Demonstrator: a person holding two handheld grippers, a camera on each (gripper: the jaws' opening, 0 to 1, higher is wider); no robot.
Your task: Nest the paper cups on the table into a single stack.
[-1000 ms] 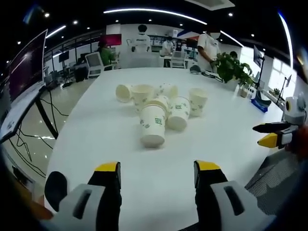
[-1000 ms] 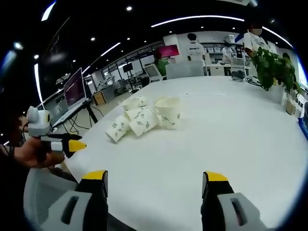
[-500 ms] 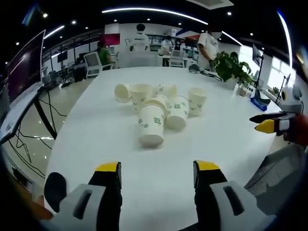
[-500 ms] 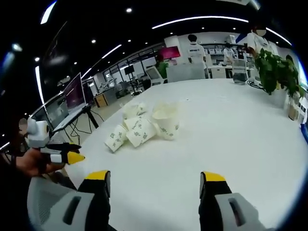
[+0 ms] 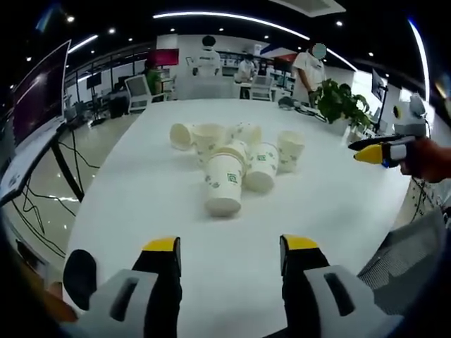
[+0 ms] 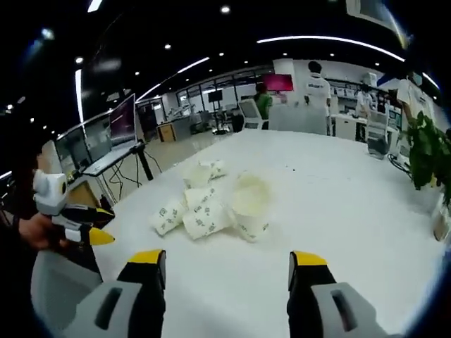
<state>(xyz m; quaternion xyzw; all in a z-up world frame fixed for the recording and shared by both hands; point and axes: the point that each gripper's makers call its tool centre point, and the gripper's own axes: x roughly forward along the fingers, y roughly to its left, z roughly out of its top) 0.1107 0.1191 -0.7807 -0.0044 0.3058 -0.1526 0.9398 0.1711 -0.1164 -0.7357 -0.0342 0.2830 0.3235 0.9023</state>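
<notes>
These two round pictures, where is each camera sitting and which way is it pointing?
Left gripper view: rides on the left tongs, facing along the white table at the paper cups; right tongs and hand enter at right.
Right gripper view: rides on the right tongs, facing the cups; left tongs at left.
Shared: the cups, table, office.
</notes>
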